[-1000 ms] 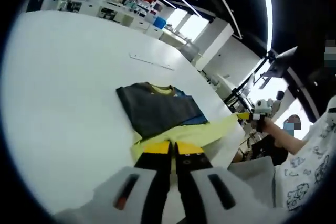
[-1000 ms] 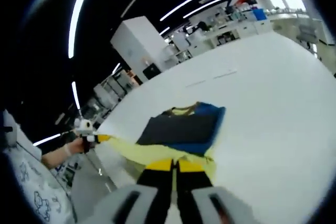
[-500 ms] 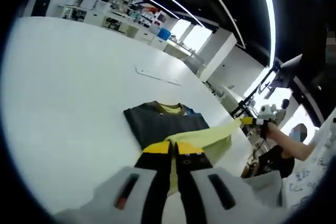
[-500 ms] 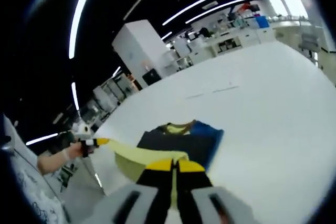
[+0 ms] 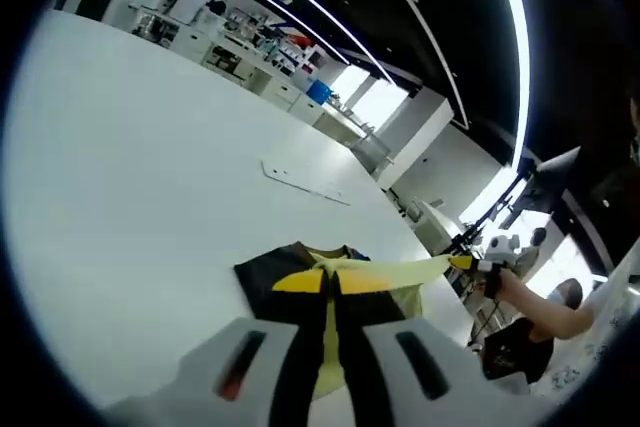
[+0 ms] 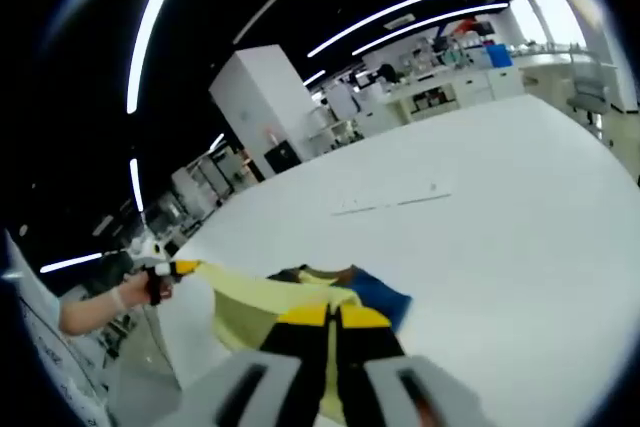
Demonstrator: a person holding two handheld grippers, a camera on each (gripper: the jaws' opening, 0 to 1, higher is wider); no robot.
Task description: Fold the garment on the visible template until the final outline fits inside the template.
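Broad white table (image 5: 120,187) in a lab room, benches along the far wall. Left gripper (image 5: 327,282) and right gripper (image 6: 333,315) each pinch the yellow edge of the garment (image 6: 270,299), raised above its dark folded part. Template apparently the pale strip (image 5: 305,179) beyond.

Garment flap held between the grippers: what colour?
Pale yellow; the garment flap shows best in the right gripper view.

white table (image 5: 120,167), ceiling light strips (image 6: 150,17)
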